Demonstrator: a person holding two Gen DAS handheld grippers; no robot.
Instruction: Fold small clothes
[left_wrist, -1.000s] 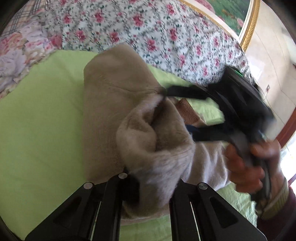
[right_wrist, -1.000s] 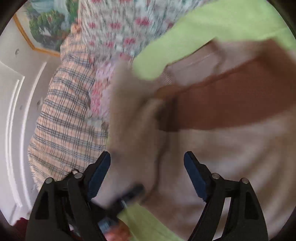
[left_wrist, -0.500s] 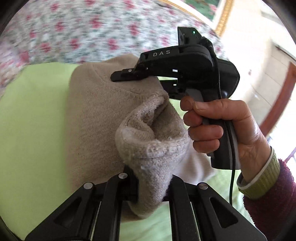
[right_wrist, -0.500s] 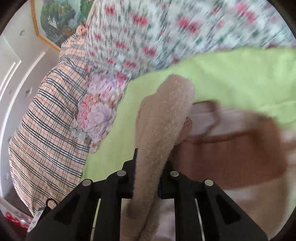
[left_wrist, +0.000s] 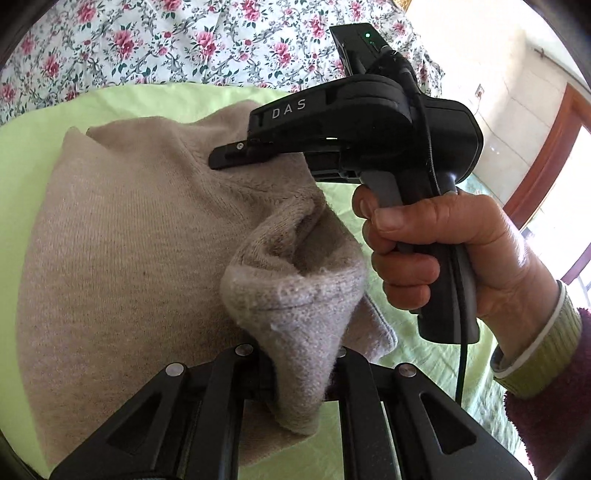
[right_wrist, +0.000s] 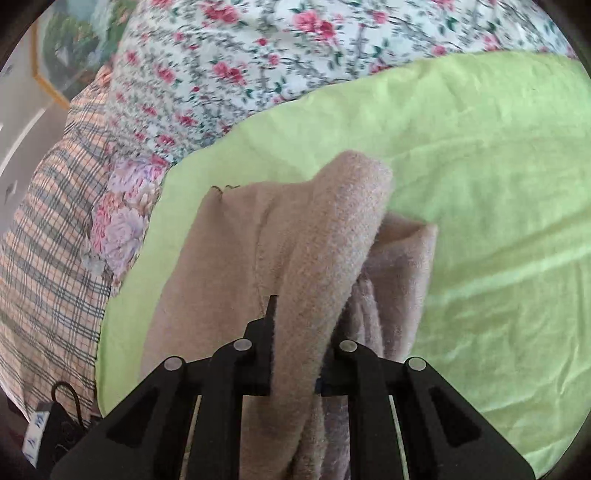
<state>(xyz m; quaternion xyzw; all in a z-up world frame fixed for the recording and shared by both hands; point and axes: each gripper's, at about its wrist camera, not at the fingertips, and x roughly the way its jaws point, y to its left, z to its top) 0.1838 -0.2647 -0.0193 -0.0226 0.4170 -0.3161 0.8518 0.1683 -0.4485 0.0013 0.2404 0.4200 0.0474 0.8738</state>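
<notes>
Both pairs of jaws were clamped on cloth. The left gripper (left_wrist: 299, 373) pinched a bunched, fuzzy fold of the beige knit garment (left_wrist: 122, 258), the wad bulging up between its black fingers (left_wrist: 229, 373) and spilling below them. The right gripper (right_wrist: 295, 369) was closed on another thick fold of the same garment (right_wrist: 221, 258), which rose as a ridge straight out of the pinch and hid most of what lay ahead of it (a paler, greyish layer showed on its right side).

In the left wrist view, the right gripper (left_wrist: 229, 155) reached in from the right, its tip over the garment's far part, held by a hand (left_wrist: 450, 258) with a green ribbed cuff (left_wrist: 539, 354) and a dark red sleeve (left_wrist: 554, 424); a black cable (left_wrist: 463, 354) hung from the handle.

The garment lay across the light green sheet (right_wrist: 498, 221), its bulk toward the sheet's left side and bare sheet to the right. Beyond the sheet's far edge lay a floral quilt (right_wrist: 258, 66), and past its left edge a plaid cloth (right_wrist: 48, 240). A framed picture (right_wrist: 70, 55) hung on the wall.
</notes>
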